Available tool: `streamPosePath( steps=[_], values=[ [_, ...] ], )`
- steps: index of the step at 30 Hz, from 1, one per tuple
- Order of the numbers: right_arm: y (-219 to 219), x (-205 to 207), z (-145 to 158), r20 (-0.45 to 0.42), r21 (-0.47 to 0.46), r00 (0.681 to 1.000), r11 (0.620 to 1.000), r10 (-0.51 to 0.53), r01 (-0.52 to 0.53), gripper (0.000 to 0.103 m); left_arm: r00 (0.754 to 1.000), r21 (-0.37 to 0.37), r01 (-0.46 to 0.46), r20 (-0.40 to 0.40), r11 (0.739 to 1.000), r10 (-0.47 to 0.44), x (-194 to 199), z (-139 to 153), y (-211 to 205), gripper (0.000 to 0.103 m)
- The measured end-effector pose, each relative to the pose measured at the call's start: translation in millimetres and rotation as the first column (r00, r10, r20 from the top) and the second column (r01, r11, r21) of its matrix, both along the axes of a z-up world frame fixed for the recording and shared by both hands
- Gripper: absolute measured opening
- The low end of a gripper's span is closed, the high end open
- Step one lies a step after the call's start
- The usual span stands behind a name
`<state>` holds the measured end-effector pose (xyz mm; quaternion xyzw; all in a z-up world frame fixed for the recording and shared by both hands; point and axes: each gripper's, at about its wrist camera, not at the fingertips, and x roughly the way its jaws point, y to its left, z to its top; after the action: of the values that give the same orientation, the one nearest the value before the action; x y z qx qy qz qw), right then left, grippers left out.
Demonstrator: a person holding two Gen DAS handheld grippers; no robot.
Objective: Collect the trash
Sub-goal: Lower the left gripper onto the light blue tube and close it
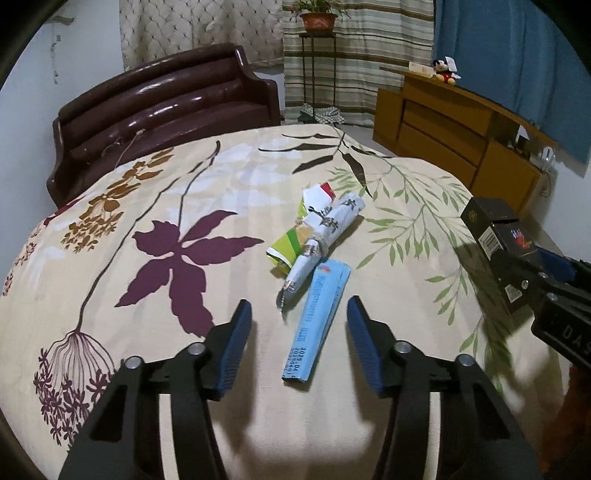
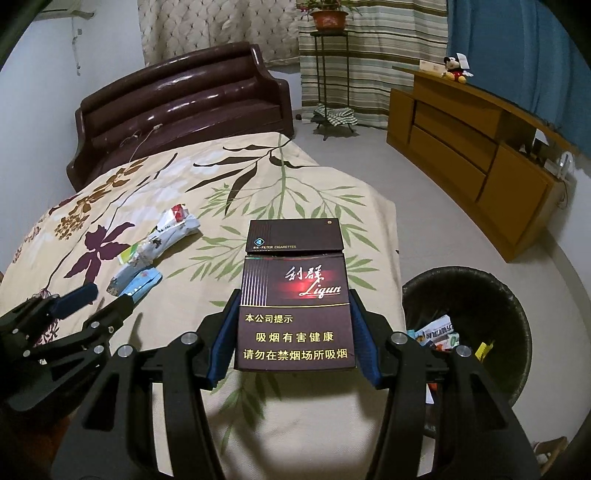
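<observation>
- trash lies on the flowered bedspread (image 1: 155, 206) of the bed: a slim light-blue box (image 1: 318, 318), a crumpled white printed wrapper (image 1: 325, 230) and a green-and-white packet (image 1: 286, 248) tucked under it.
- blue box rests with its far end touching the wrapper, its near end toward the camera.
- left claw (image 1: 299, 343) straddles the blue box; its blue pads stand clear of the box on both sides, so it is released and grips nothing.
- right claw (image 2: 293, 332) is clenched on a dark cigarette pack (image 2: 295, 295), pads pressing its two long sides, lid flipped up, held above the bed's edge.
- dark round bin (image 2: 480, 295) stands on the floor just beside the bed, to the right of the held pack, with colourful wrappers inside.
- brown headboard (image 1: 166, 99), a wooden cabinet (image 1: 454, 140) and a potted plant (image 1: 318, 18) sit well behind.
</observation>
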<state>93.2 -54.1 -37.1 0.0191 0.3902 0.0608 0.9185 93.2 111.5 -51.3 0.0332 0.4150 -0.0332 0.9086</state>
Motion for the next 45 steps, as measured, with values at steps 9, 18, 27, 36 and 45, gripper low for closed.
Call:
streamPosePath(
  steps=[9,18,27,36,45],
  values=[
    [0.4,0.4,-0.7,-0.001,0.001,1.000,1.000,0.000,0.000,0.054,0.999,-0.023,0.020,-0.039,1.000,-0.021,1.5,-5.8,-2.3,0.028],
    [4.1,-0.5,-3.0,0.002,0.003,1.000,1.000,0.007,-0.007,0.054,0.998,-0.025,0.054,-0.033,0.998,-0.055,-3.0,-4.9,-6.1,0.015],
    [5.9,-5.2,-1.5,0.009,0.007,1.000,1.000,0.008,-0.008,0.054,0.998,-0.064,0.066,-0.013,0.996,-0.067,-11.2,1.8,0.7,0.014],
    [5.9,-7.9,-0.5,0.010,0.013,1.000,1.000,0.015,-0.015,0.053,0.995,-0.099,0.075,-0.051,0.992,-0.080,-16.6,0.5,5.9,0.015],
    [7.3,-8.2,-0.4,0.006,0.015,1.000,1.000,0.018,-0.018,0.053,0.998,-0.120,0.038,-0.054,0.992,-0.045,-17.6,0.5,12.1,0.042]
  ],
)
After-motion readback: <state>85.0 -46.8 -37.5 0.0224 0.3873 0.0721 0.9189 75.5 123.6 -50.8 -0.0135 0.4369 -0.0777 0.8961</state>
